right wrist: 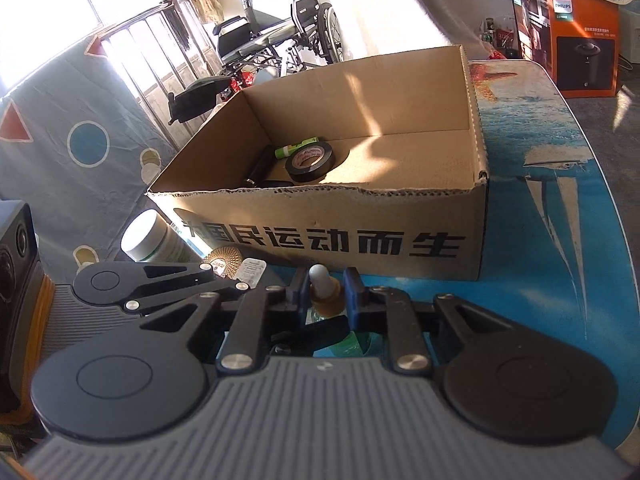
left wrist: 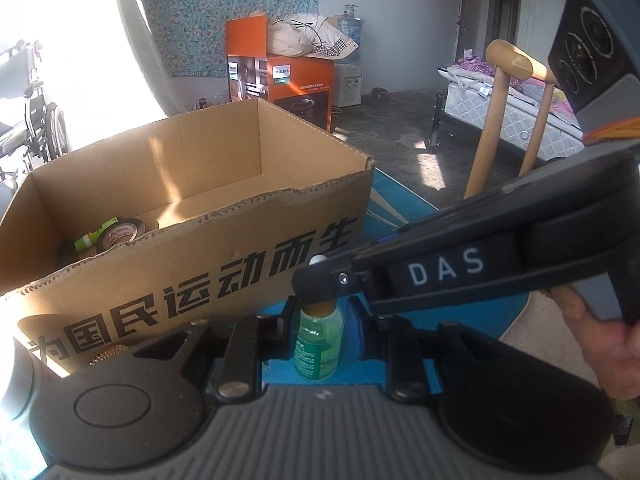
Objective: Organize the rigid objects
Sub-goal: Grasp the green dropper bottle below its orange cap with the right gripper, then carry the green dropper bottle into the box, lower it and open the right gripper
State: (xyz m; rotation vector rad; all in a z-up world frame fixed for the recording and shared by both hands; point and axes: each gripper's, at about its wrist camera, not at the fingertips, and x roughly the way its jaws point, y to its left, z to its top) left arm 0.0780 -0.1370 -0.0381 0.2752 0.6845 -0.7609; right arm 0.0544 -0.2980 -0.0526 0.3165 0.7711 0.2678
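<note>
Bottle (left wrist: pixel 318 344) of green liquid stands upright on the blue surface (right wrist: pixel 560 208), just short of the cardboard box (right wrist: pixel 320 240). Left tool (left wrist: pixel 318 312) pinches its body between both fingers — right tool (right wrist: pixel 326 292) clamps the amber neck under the white dropper bulb (right wrist: pixel 319 273). Inside the box, beyond both tools, lies a black tape roll (right wrist: pixel 310 161).

A small green-liquid dropper bottle (left wrist: pixel 319 340) stands upright just before the open cardboard box (left wrist: pixel 200 264).
</note>
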